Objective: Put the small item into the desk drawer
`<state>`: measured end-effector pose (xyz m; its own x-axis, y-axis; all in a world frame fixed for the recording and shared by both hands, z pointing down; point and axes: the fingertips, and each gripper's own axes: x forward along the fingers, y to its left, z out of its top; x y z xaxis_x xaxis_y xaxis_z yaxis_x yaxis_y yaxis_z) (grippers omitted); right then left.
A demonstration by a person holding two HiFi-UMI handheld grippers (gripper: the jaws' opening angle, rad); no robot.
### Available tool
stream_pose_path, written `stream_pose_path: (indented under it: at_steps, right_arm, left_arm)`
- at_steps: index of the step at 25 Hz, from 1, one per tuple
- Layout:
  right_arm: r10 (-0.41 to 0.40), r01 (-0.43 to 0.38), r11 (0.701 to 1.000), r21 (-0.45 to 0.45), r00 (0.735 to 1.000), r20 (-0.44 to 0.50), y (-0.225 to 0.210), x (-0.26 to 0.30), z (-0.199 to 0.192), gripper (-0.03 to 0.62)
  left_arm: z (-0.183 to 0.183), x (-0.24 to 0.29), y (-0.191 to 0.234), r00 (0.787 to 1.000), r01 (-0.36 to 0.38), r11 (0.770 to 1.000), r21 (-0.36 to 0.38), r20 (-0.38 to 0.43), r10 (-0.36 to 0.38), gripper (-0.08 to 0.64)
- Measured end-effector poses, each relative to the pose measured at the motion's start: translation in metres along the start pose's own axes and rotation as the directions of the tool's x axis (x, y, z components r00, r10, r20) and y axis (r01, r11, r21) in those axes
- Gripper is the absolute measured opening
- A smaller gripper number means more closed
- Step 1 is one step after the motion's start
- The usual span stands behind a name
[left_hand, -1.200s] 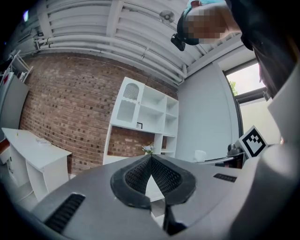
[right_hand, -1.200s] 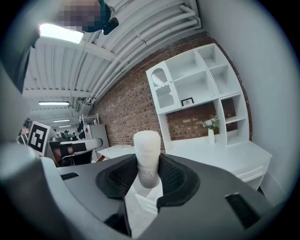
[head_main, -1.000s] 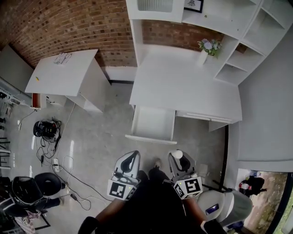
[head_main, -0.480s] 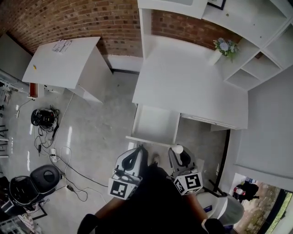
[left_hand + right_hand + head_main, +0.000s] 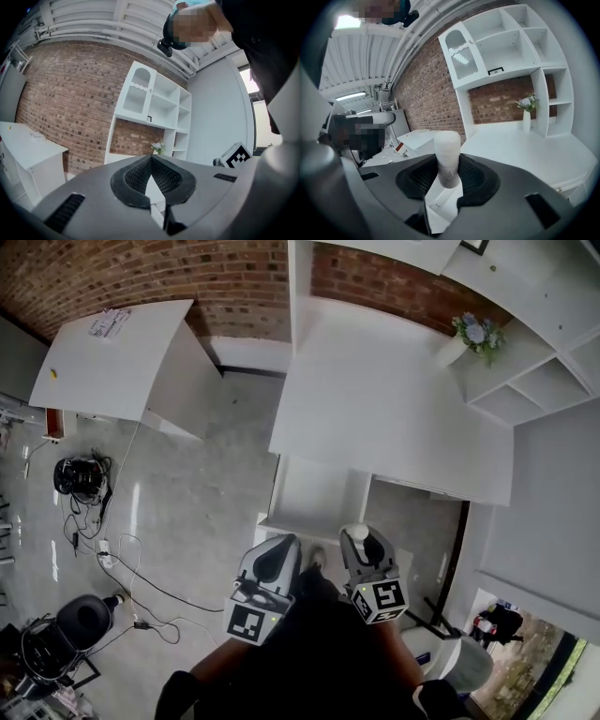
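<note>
Here, in the head view, both grippers are seen at the near edge, held out over a grey floor (image 5: 187, 512). The left gripper (image 5: 273, 557) is placed just left of the right gripper (image 5: 361, 545), and the two are kept apart. A small white cylinder (image 5: 357, 532) is carried at the tip of the right gripper. Just beyond both tips, the drawer (image 5: 314, 491) is found pulled out of the white counter (image 5: 375, 399), with its pale inside exposed. The cylinder is seen close to the right end of the drawer's front edge; whether it is already over the drawer cannot be told. A vase of flowers (image 5: 469, 334) is stood at the far right of the counter, beside white shelves (image 5: 544, 381). At the far left, a smaller counter (image 5: 103, 362) is set against the brick wall (image 5: 187, 277), and cables (image 5: 84, 484) are spread on the floor near it.

In the left gripper view, the jaws are shown brought together, with the ribbed dark pads meeting at the tip and nothing caught between them. Beyond them the shelves, the vase and the brick wall are made out.

In the right gripper view, the jaws are shown closed on the cylinder, which is held upright between the dark pads with its rounded upper part standing clear above them. Behind it the bare top of the counter is seen, with the vase at its far right and the smaller counter off to the left.
</note>
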<state>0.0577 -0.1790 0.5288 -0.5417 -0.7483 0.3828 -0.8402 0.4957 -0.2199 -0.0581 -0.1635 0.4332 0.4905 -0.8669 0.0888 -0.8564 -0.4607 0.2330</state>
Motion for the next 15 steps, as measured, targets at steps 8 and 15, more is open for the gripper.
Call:
stream_pose_path:
  at_steps: [8,15]
  right_arm:
    - [-0.006,0.008,1.0,0.016,0.995,-0.104,-0.021,0.051,-0.039,0.149]
    - [-0.005,0.017,0.998,0.055,0.977,-0.211,-0.041,0.093,-0.092,0.149]
  left_arm:
    - [-0.009,0.023,0.024,1.0,-0.005,1.0,-0.028,-0.023,0.004,0.025]
    - [-0.021,0.045,0.038,0.999,0.007,0.999,-0.053,-0.042,-0.009,0.025]
